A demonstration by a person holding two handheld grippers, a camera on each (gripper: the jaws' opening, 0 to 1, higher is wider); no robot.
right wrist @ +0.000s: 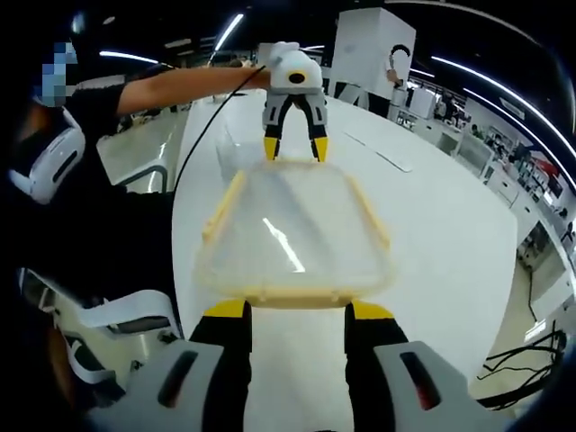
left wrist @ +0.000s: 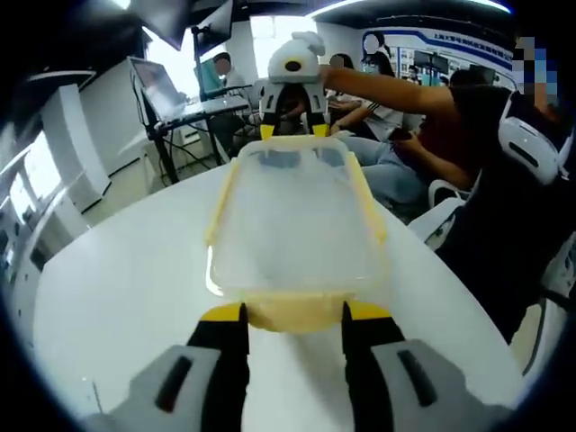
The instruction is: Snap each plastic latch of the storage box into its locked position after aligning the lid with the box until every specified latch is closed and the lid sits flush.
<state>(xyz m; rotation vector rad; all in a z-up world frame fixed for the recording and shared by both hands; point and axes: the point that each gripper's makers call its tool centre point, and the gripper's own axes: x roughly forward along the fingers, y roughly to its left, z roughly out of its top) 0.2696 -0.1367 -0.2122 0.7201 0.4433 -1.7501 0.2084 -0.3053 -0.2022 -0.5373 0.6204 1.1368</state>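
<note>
A clear storage box (left wrist: 297, 225) with yellow trim is sitting in the middle of a white round tabletop (left wrist: 117, 288), its transparent lid (right wrist: 288, 236) lying on top with yellow latches (right wrist: 223, 209) running along the long sides. In the left gripper view the left gripper (left wrist: 294, 317) is sitting at the near short end of the box, its yellow-tipped black jaws standing apart on either side of the yellow end latch (left wrist: 297, 315), tips just beside it; whether they are touching it is hard to tell. At the far short end the right gripper (left wrist: 294, 126) is coming in, white-bodied with yellow tips, jaws spread and tips at the box rim. The right gripper view is showing the same layout from the other end: right gripper (right wrist: 295, 313) with jaws apart flanking the near yellow end edge of the box (right wrist: 292, 243), left gripper (right wrist: 294, 146) at the far end, jaws spread, tips down at the lid edge. A person's arm (right wrist: 180, 88) is reaching out to the far gripper, a black cable (right wrist: 209, 126) trailing from it. A white chair (right wrist: 108, 315) is standing beside the tabletop at the left of this view. Seated people (left wrist: 378, 117) and a laptop on a stand (left wrist: 166, 90) are visible beyond the tabletop in the left gripper view.
</note>
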